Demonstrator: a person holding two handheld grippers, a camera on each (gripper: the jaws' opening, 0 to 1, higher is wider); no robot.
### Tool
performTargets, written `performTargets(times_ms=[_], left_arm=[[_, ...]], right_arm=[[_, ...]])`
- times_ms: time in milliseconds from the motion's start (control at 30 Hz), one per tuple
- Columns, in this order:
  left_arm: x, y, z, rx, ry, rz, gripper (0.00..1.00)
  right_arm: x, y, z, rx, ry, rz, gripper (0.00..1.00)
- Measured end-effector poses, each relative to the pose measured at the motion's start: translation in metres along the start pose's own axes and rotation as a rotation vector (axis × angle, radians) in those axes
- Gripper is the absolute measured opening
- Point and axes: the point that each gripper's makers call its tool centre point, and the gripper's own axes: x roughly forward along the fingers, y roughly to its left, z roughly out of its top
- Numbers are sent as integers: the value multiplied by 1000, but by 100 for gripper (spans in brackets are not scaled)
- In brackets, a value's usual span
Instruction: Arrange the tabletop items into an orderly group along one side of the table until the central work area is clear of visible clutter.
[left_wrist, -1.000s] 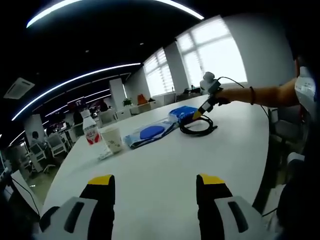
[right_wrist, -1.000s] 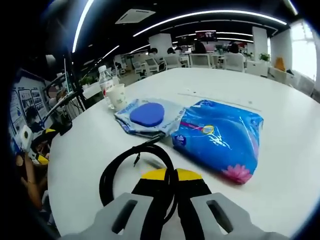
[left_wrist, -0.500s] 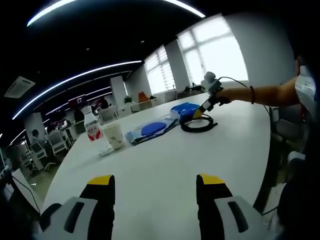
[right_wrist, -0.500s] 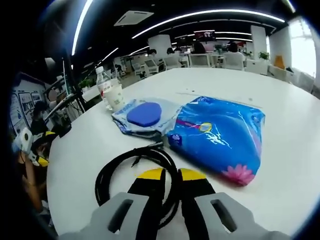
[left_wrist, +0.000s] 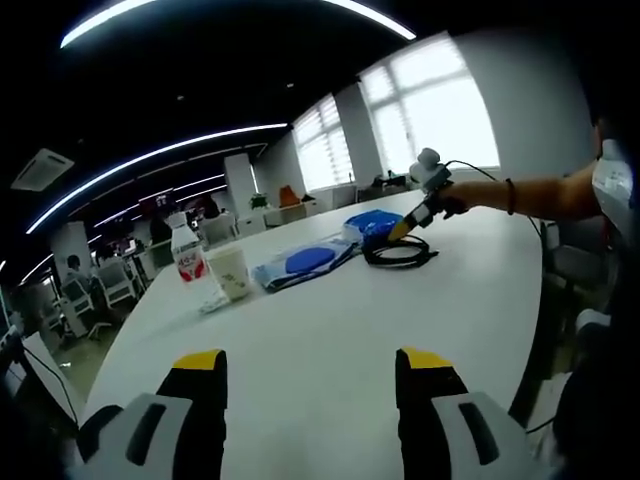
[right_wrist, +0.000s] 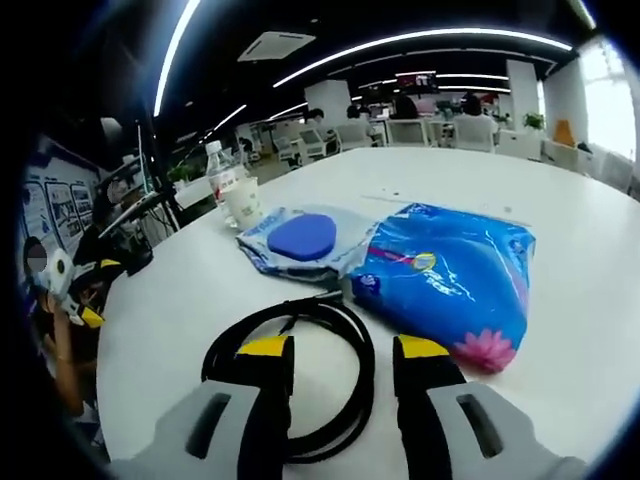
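Right gripper (right_wrist: 335, 352), jaws wide, straddles the black coiled cable (right_wrist: 300, 370) on the white table (right_wrist: 180, 290); blue packet (right_wrist: 455, 280) at two o'clock. Left gripper (left_wrist: 310, 362) hovers wide open, holding nothing.

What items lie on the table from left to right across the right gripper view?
Water bottle → paper cup → clear pouch with a blue pad → blue plastic package. The black cable coil overlaps these spans, so it is left out.

Bright windows (left_wrist: 400, 120), curved ceiling light strips (right_wrist: 420, 40) and office chairs (right_wrist: 470, 122) surround the room.
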Motion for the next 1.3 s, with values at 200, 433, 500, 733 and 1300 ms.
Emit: performTargets(times_ms=[200,433,500,733,1300], left_arm=[[0,-1,-2,4,6,-2,68],[1,1,-1,-11,1,4,68],[1,1,-1,-17,-2,2,68],[5,-5,-1,-7,2,-10,68],[8,-8,0,-6,5,-18,68]], right_arm=[[-4,-5,-2,4,-3,-4,39],[-17,-6,-1,12,-46,-8,47],[-21,-5,-2,-5,-63,-12,51],[-27,-7,-7,-12,-54,-19,49],[-54,-6,-26,-22,-67,-42,49]])
